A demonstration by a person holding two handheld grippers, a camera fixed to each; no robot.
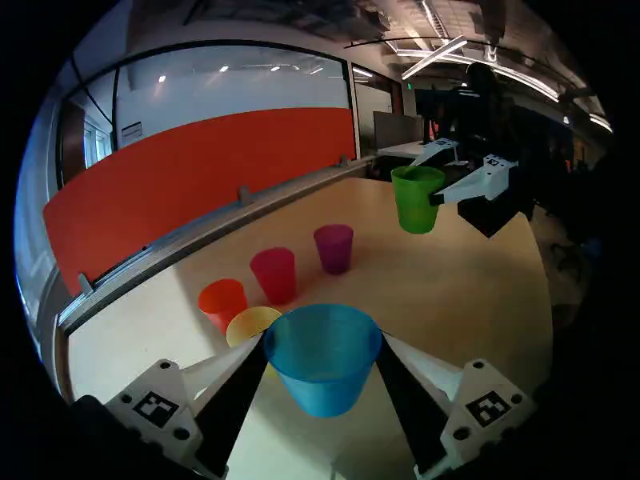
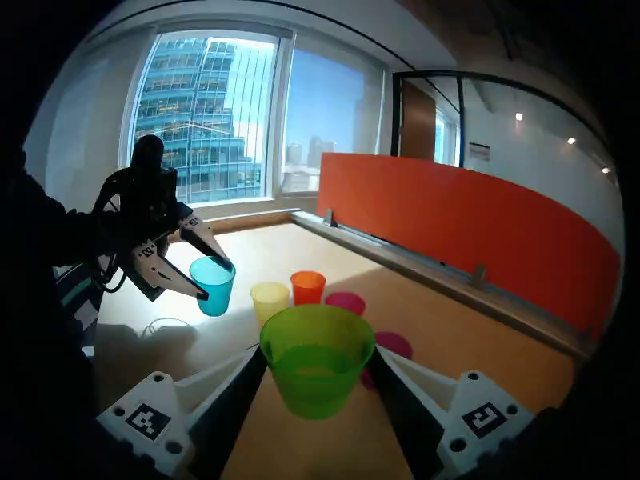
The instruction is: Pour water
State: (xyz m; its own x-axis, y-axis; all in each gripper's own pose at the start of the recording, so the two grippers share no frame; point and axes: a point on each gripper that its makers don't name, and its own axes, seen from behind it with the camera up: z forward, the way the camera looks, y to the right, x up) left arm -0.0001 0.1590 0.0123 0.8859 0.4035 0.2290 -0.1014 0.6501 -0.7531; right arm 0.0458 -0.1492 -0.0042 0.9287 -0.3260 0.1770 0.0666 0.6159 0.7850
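Both cups held above the surface (image 1: 456, 280).
Left gripper (image 1: 322, 356) jaws pinch the blue cup (image 1: 323, 380) at 6 o'clock; right gripper (image 2: 318, 360) jaws pinch the green cup (image 2: 318, 388); right gripper view adds a window (image 2: 208, 112) at 11 o'clock.

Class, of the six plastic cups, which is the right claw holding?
The green plastic cup, gripped in the right claw. The blue plastic cup sits in the left claw; the other four stand on the wooden table.

Translucent blue cup (image 1: 322, 364), upright with mouth open upward, clamped at both sides between the fingers of the left gripper (image 1: 322, 340). Translucent green cup (image 2: 318, 368), upright too, clamped likewise in the right gripper (image 2: 318, 352), well apart from the blue cup
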